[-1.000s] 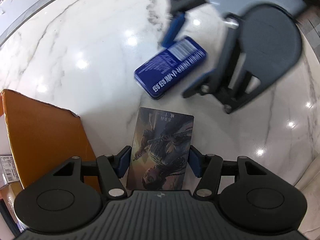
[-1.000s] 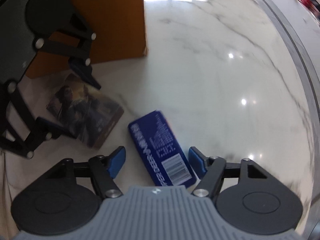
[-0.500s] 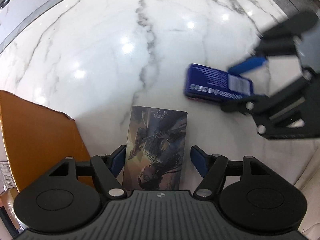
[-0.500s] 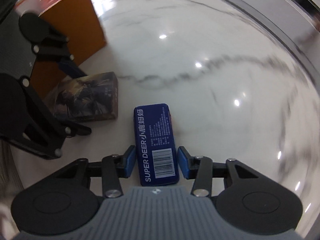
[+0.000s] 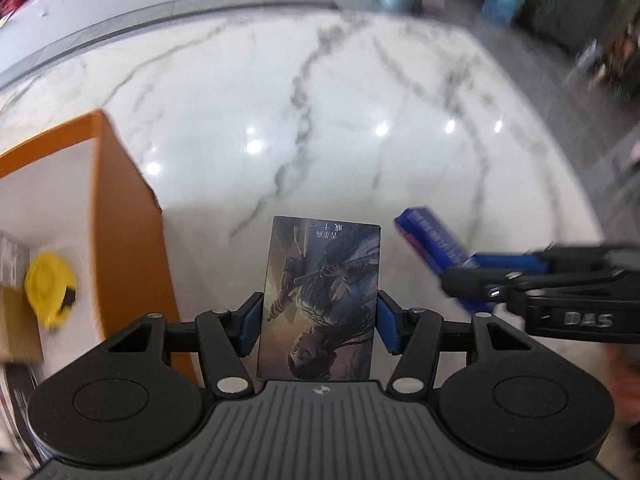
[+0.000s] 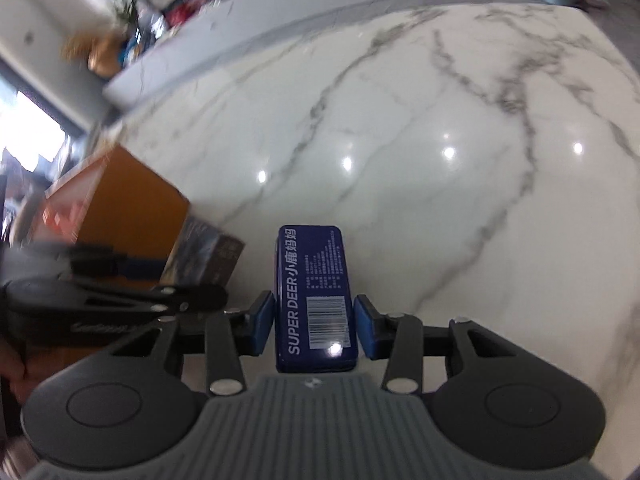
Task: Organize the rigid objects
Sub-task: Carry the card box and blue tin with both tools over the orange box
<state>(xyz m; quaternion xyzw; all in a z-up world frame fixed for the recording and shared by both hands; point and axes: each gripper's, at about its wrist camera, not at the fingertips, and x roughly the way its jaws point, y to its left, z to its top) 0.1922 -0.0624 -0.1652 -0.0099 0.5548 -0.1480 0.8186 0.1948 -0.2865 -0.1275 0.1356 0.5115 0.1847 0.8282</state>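
My left gripper (image 5: 318, 324) is shut on a flat illustrated card box (image 5: 320, 300) and holds it above the marble table. My right gripper (image 6: 314, 326) is shut on a blue SUPER DEER tin (image 6: 314, 296), also lifted. In the left wrist view the tin (image 5: 432, 240) and the right gripper (image 5: 560, 296) are at the right. In the right wrist view the card box (image 6: 204, 256) and the left gripper (image 6: 120, 300) are at the left. An orange box (image 5: 120, 232) stands just left of the left gripper.
The orange box is open on top with a white inside; it holds a yellow round object (image 5: 50, 288) and cardboard packets (image 5: 16, 320). The white marble table (image 6: 440, 160) spreads ahead. Its far edge (image 5: 200, 12) meets a grey band.
Both grippers have closed on their objects and lifted them off the table. The views have tilted up, so the inside of the orange box and the room beyond now show.
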